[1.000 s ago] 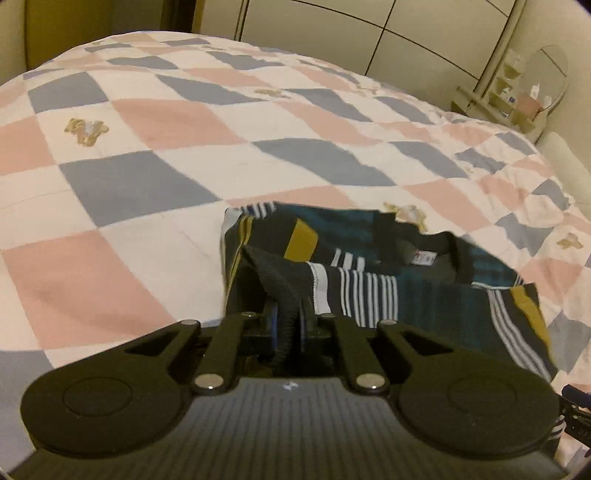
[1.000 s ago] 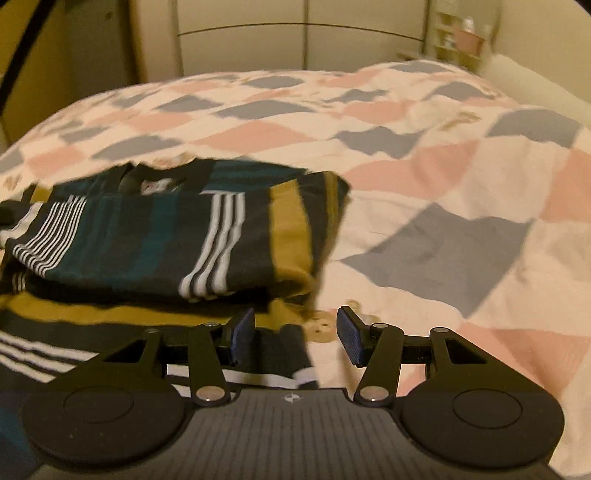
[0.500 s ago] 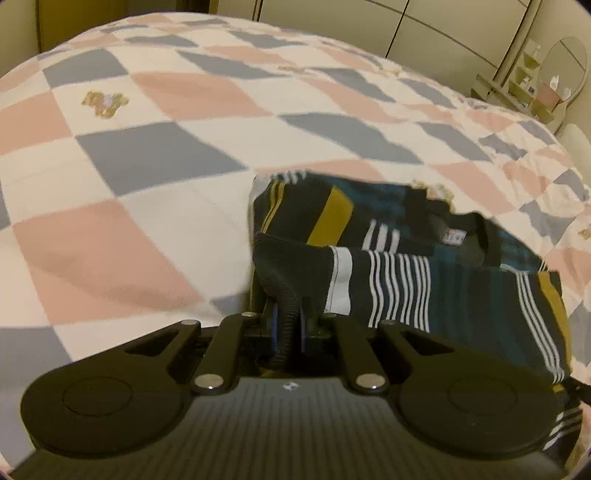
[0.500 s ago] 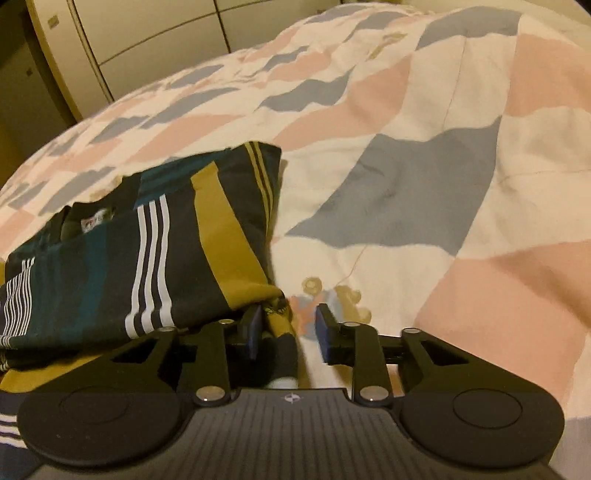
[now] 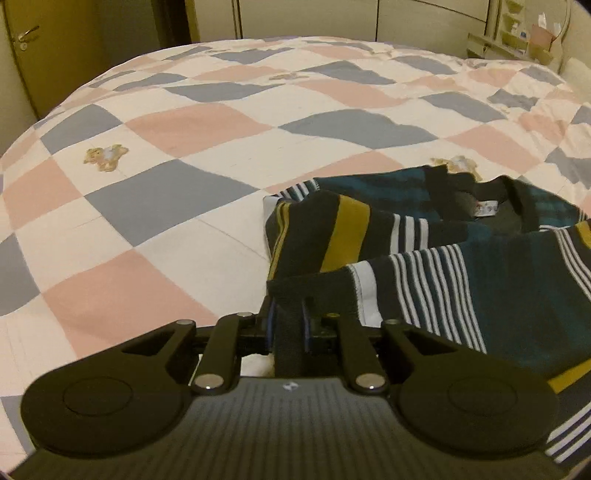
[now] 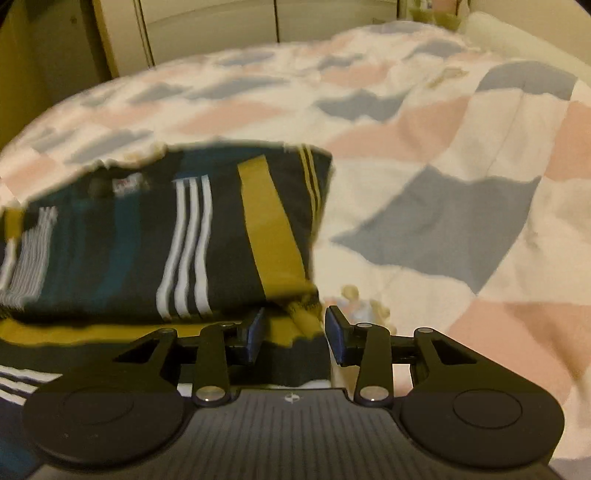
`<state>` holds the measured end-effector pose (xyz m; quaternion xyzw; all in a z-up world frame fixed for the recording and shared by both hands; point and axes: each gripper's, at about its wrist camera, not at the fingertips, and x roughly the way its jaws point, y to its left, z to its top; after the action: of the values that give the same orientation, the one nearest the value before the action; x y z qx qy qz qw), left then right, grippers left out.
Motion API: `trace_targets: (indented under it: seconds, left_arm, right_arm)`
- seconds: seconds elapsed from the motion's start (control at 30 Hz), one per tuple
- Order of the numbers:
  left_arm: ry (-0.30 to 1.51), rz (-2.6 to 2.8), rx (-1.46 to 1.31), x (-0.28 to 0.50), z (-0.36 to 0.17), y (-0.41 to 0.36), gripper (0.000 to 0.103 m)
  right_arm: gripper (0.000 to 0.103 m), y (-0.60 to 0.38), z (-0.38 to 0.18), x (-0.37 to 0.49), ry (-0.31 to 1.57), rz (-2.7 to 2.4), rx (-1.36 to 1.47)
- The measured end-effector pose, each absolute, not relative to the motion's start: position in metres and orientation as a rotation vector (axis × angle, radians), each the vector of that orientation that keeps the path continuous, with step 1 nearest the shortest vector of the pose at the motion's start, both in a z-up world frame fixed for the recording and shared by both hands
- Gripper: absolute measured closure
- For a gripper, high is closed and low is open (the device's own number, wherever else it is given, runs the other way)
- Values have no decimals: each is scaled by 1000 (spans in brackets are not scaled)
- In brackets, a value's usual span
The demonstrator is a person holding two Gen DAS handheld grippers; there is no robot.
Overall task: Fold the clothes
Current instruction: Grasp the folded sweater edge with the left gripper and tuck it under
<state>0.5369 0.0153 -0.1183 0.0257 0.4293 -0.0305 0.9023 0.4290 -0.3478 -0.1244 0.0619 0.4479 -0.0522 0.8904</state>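
Observation:
A dark striped sweater with teal, mustard and white bands lies partly folded on the bed; its collar and label face up. My left gripper is shut on the sweater's dark ribbed cuff edge at its near left corner. In the right wrist view the sweater fills the left half. My right gripper is open, its jaws on either side of the sweater's near right corner, with fabric between them.
The bed is covered by a quilt of pink, grey and white diamonds with small teddy bear prints. Wardrobe doors stand behind the bed. A small shelf with a mirror stands at the far right.
My left gripper has kept hold of the cuff while its view swung over the bed. My right gripper narrowed half a second ago and has opened wider again at the sweater's right corner.

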Motion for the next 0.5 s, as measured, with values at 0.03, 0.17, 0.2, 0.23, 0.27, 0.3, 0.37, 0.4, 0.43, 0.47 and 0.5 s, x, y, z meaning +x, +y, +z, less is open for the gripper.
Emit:
trace_targets:
  seconds: [0.03,0.17,0.2,0.23,0.27,0.3,0.37,0.4,0.43,0.47,0.5]
  left_arm:
    - [861,-88,26,529,-110,18,92]
    - [865,-190,19,507,-105,15,89]
    - [888,-199,58,506,-112,11,88]
    - [914,-203,94,505,-121,9,88]
    - [949,-187,117,508,-134,10,88]
    - [979,-171,133,510,-146,11,84]
    - [989,-150,106,509,-146,21,84]
    - [979,-151,97,504,-140,24,84]
    - [970,-161,92,496,-133,26,85]
    - [972,-181,82,485,-129,27,86]
    - [975,-201,73,473,-124,28,87]
  right_arm:
    - [64,-347,-125,429,934,-108,123]
    - [63,-342,-125,428,948,-108,100]
    - [63,-341,-126,427,951,-107,95]
    - [63,-340,-126,427,954,-107,89]
    - [61,-339,-126,427,958,-107,84]
    - [62,-338,-126,427,961,-107,78]
    - [63,-336,-127,426,968,-107,67]
    - [63,-334,-127,426,972,-106,61]
    - [63,-337,-122,417,963,-138,73]
    - [63,-341,-116,408,953,-172,87]
    - [62,-343,-111,396,938,-188,112]
